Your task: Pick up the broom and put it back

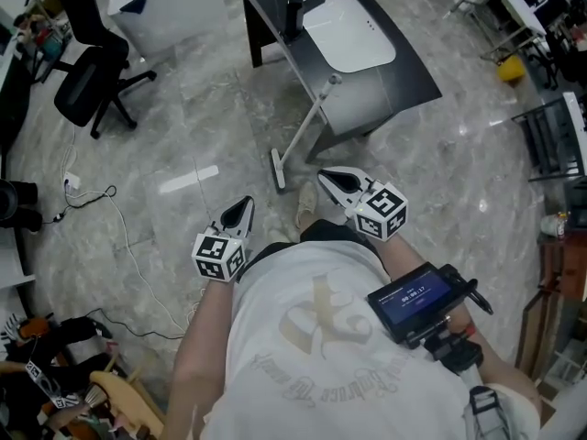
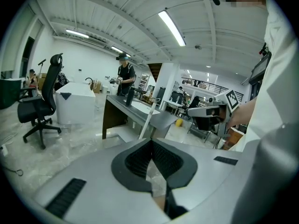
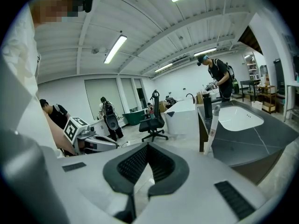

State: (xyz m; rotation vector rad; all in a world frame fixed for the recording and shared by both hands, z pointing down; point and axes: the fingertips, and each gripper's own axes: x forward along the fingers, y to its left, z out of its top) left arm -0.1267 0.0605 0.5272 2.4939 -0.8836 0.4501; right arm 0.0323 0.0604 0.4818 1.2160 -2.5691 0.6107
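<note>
1. The broom (image 1: 306,122) leans on the dark table (image 1: 411,73), its head on the floor and its handle slanting up and away, ahead of both grippers.
2. The right gripper (image 1: 326,176) is nearer than the left gripper (image 1: 244,205); both have jaws closed and empty.

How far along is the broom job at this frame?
Done: nothing certain. The broom stands propped against the dark counter, head on the floor; that could be its starting spot or its put-back spot. In hand: nothing. The left gripper and right gripper are shut and empty, near the person's body, apart from the broom. Left: possibly the whole pick-up and return.
</note>
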